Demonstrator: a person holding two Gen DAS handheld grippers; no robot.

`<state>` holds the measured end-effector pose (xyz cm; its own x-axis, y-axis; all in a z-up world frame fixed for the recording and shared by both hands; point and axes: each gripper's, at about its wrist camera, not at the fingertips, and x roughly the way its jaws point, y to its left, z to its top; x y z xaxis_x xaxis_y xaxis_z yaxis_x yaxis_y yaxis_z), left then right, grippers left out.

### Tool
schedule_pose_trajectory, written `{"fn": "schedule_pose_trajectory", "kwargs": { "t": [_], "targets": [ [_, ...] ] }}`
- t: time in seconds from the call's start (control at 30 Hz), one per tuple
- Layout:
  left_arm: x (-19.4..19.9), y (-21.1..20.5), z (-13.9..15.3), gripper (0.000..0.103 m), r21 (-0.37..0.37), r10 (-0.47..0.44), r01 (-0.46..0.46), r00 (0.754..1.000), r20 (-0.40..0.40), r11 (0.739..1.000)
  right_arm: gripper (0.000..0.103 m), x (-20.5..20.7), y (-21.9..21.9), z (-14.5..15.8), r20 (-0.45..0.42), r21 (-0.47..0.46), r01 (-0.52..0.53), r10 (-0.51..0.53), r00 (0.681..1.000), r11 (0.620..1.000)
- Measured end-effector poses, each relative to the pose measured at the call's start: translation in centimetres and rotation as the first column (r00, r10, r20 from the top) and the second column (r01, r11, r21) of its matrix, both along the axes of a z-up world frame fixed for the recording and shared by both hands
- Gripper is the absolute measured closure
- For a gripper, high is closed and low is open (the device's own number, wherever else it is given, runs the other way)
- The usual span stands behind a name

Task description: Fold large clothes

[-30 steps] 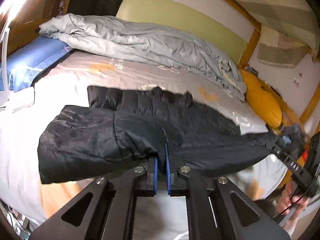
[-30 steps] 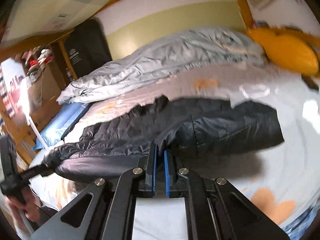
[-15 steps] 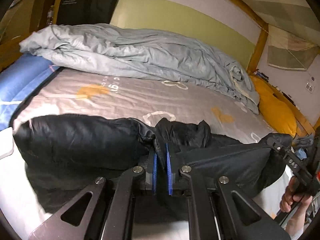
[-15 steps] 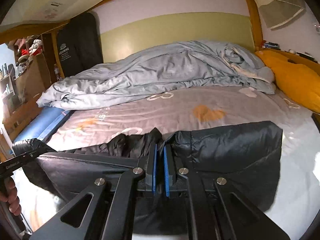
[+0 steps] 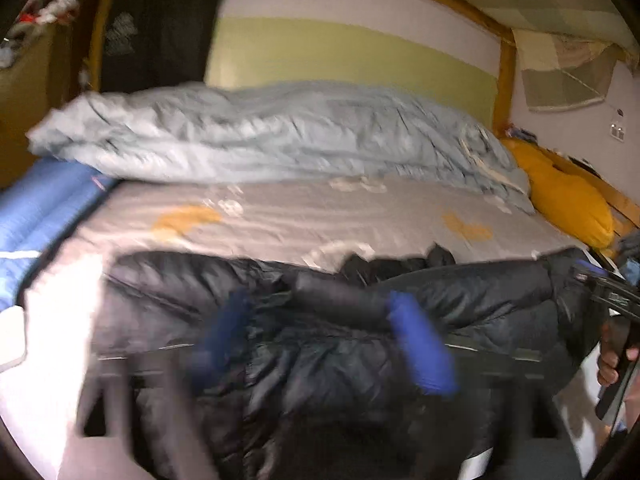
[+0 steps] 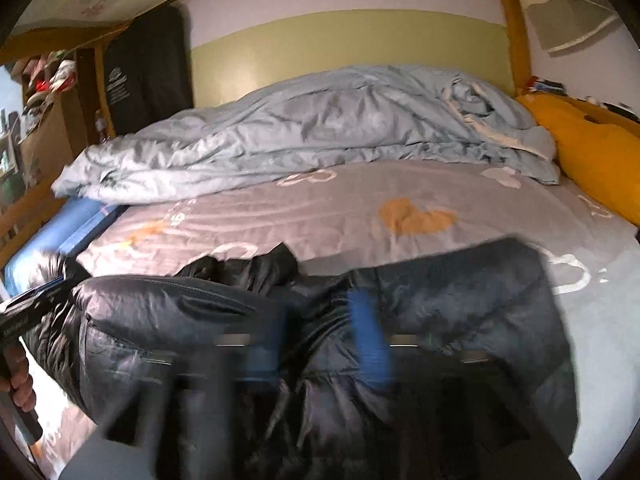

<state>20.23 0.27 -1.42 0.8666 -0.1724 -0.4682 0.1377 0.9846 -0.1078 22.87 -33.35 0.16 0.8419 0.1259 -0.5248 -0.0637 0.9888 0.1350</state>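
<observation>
A black puffer jacket (image 5: pixel 328 344) lies folded on the grey bed sheet (image 5: pixel 304 216) near the front edge; it also fills the lower half of the right wrist view (image 6: pixel 440 312). My left gripper (image 5: pixel 320 332) is open, its blue pads spread wide over the jacket and blurred by motion. My right gripper (image 6: pixel 320 332) is open too, its blue pads apart above the jacket. The right gripper shows at the right edge of the left wrist view (image 5: pixel 608 300), and the left gripper at the left edge of the right wrist view (image 6: pixel 28 312).
A rumpled light-blue duvet (image 5: pixel 280 136) lies along the back of the bed. A yellow pillow (image 5: pixel 568 200) sits at the right, a blue mat (image 5: pixel 36 208) at the left. Wooden posts and a black hanging bag (image 5: pixel 156 28) stand behind.
Both grippers were shut on the jacket and carried it down onto the bed. Now both have opened and let go, and the jacket rests folded on the sheet.
</observation>
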Motion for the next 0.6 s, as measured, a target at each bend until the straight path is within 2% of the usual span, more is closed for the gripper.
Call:
{"fn": "schedule_pose_trajectory", "kwargs": {
  "t": [0.07, 0.13, 0.23, 0.3, 0.37, 0.43, 0.47, 0.5, 0.57, 0.6],
  "targets": [
    [-1.4, 0.9, 0.9, 0.001, -0.009, 0.024, -0.024, 0.998, 0.053, 1.000, 0.002, -1.3, -0.7, 0.9, 0.069, 0.002, 0.033, -0.033, 0.997, 0.999],
    [-2.2, 2.0, 1.7, 0.001, -0.012, 0.040, -0.039, 0.998, 0.054, 0.999, 0.002, -1.9, -1.2, 1.5, 0.073, -0.034, 0.041, -0.039, 0.997, 0.999],
    [-2.9, 4.0, 2.2, 0.001, -0.004, 0.118, -0.118, 0.992, 0.042, 0.993, 0.001, -2.7, -2.7, 1.8, 0.070, -0.114, 0.098, -0.091, 0.993, 0.989],
    [-2.3, 5.5, 1.8, 0.001, 0.012, 0.155, -0.155, 0.988, -0.021, 0.988, 0.001, -2.5, -4.1, 1.6, 0.033, -0.152, 0.125, -0.122, 0.992, 0.980],
    [-1.2, 7.2, 0.8, 0.001, 0.004, 0.168, -0.169, 0.980, -0.109, 0.986, 0.002, -2.2, -5.5, 1.4, -0.021, -0.146, 0.139, -0.144, 0.989, 0.979],
    [-0.5, 8.9, -0.8, 0.003, -0.075, 0.145, -0.160, 0.973, -0.180, 0.984, 0.001, -1.6, -7.2, 0.7, -0.090, -0.112, 0.177, -0.188, 0.978, 0.978],
    [-0.2, 9.5, -1.6, 0.005, -0.122, 0.117, -0.144, 0.971, -0.208, 0.982, 0.001, -1.5, -8.1, 0.4, -0.120, -0.078, 0.189, -0.197, 0.973, 0.979],
    [0.3, 9.8, -2.4, 0.013, -0.139, 0.096, -0.131, 0.967, -0.238, 0.982, 0.001, -1.4, -8.7, 0.2, -0.131, -0.051, 0.187, -0.192, 0.973, 0.981],
    [0.8, 10.2, -3.5, 0.024, -0.123, 0.100, -0.138, 0.956, -0.275, 0.983, 0.002, -0.8, -9.6, -0.7, -0.180, 0.007, 0.156, -0.152, 0.972, 0.988],
    [1.1, 10.3, -3.9, 0.035, -0.121, 0.097, -0.136, 0.954, -0.285, 0.983, 0.002, -0.1, -9.7, -1.4, -0.221, 0.027, 0.123, -0.114, 0.969, 0.992]
  ]
}}
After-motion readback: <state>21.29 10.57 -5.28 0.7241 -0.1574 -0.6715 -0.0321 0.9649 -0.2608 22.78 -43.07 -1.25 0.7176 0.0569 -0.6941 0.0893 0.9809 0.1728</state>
